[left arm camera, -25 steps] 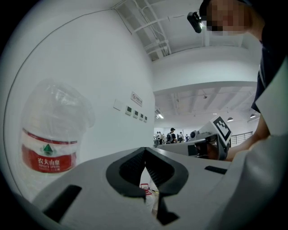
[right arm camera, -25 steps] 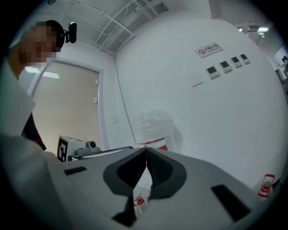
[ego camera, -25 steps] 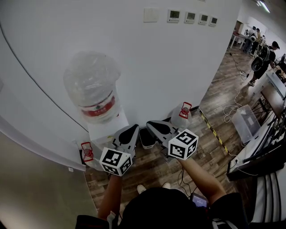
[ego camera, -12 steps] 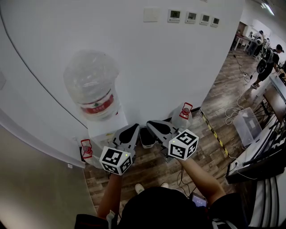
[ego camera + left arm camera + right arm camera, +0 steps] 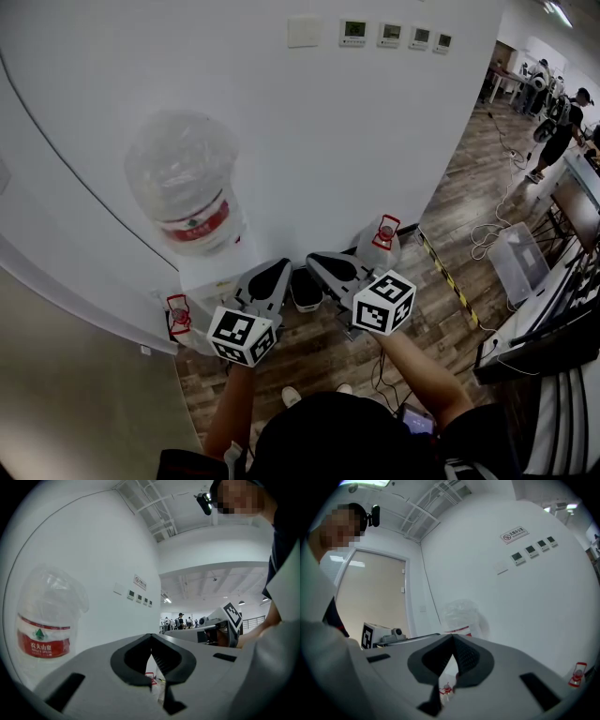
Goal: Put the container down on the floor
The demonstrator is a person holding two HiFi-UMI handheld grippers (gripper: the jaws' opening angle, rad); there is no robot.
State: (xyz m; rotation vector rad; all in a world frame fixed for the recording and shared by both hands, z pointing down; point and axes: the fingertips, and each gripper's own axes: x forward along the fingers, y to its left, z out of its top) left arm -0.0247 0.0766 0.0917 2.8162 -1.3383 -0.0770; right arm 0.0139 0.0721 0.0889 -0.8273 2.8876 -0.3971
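Note:
A large clear water bottle with a red label stands upside down on a white dispenser against the wall. It also shows as the bottle at the left of the left gripper view and the bottle past the jaws in the right gripper view. My left gripper and right gripper hang side by side in front of the dispenser, short of the bottle. Both are shut with nothing between the jaws, as the left gripper and right gripper views show.
Two more clear bottles with red caps stand on the wood floor, one right of the dispenser and one left of it. A yellow-black tape strip, cables, a clear plastic box and desks lie to the right. People stand far back right.
Both grippers stay shut in about the same place. The head view has shifted a little, so the bottle and wall sit slightly further left.

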